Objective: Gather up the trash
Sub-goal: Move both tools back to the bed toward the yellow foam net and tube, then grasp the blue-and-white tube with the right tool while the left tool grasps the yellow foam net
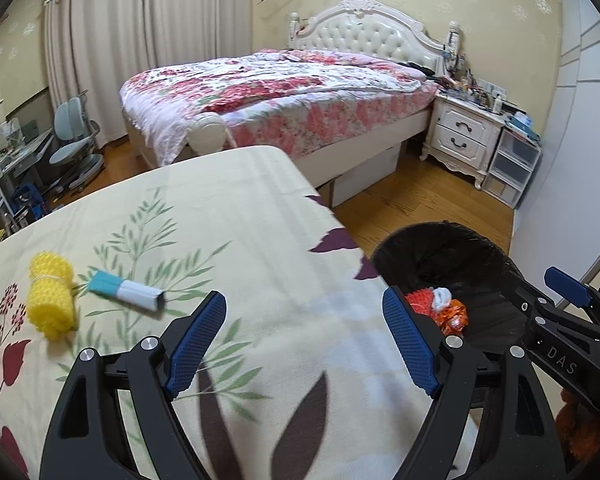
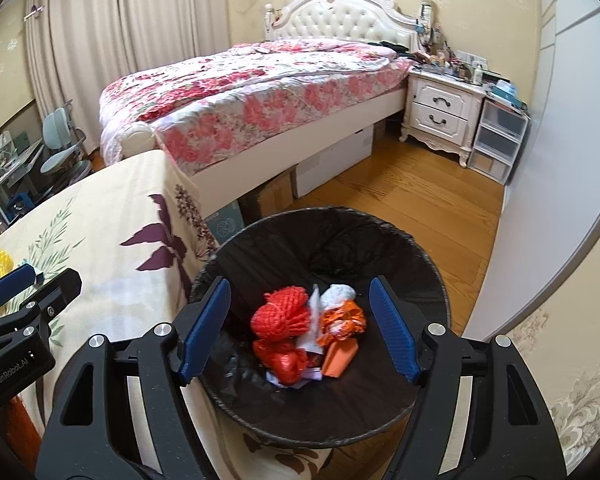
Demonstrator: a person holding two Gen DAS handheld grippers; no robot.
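Bin contents are legible only from the right wrist view: a red mesh bundle (image 2: 281, 311), a red bag (image 2: 286, 364), white crumpled paper (image 2: 339, 293) and orange wrapper scraps (image 2: 342, 322) lie together at the bottom of the black-lined trash bin (image 2: 428, 280). Left wrist view shows just a sliver of that pile past the bin rim.

Left wrist view alone gives the items not yet collected: a yellow mesh roll (image 1: 51, 300) and a teal-and-white tube (image 1: 126, 287), close beside each other on the floral table cover (image 1: 240, 220). From the right wrist only a corner of the yellow roll shows, partly hidden by the other gripper.

Left gripper (image 1: 304, 340): jaws spread apart over the cloth, nothing between them. Right gripper (image 2: 300, 328): jaws released above the bin, nothing between the pads, trash lying well below.

Bin stands against the table edge, on the wooden floor (image 2: 400, 184). Beyond: bed with pink floral quilt (image 1: 284, 92), white nightstand (image 1: 462, 136), plastic drawer unit (image 1: 514, 164), desk chair (image 1: 74, 148) by the curtains.
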